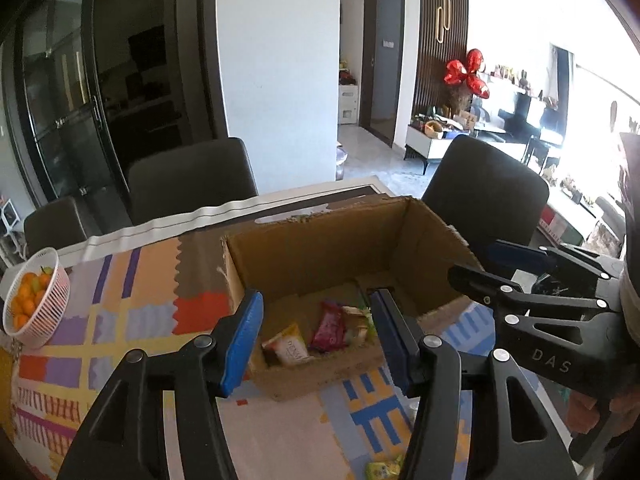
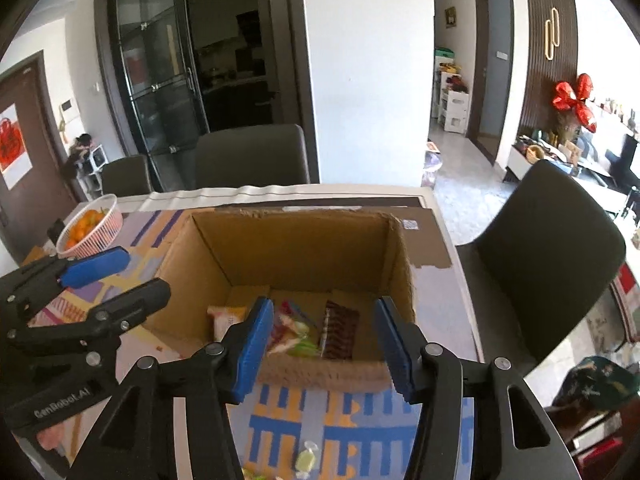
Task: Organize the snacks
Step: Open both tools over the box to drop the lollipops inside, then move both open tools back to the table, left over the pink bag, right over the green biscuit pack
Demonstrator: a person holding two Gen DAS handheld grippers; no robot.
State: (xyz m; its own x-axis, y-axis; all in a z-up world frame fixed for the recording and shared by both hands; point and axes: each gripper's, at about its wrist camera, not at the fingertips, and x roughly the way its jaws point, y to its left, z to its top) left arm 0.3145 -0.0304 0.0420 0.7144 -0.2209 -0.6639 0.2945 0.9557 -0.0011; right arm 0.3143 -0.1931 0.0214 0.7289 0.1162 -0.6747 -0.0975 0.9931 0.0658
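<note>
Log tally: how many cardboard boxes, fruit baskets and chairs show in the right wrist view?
Cardboard box: 1
Basket of oranges: 1
Dark chairs: 3
Total: 5

Each claw (image 1: 316, 340) is black plastic with silver rivets and ribbed blue pads (image 2: 254, 354) — white lettering marks the bodies.

Snack packets (image 1: 316, 332) in the cardboard box (image 1: 320, 248) lie partly hidden behind gripper fingers (image 1: 240, 336), their labels too blurred to read; a greenish wrapper (image 2: 306, 460), possibly candy, is cut off at the bottom edge.
</note>
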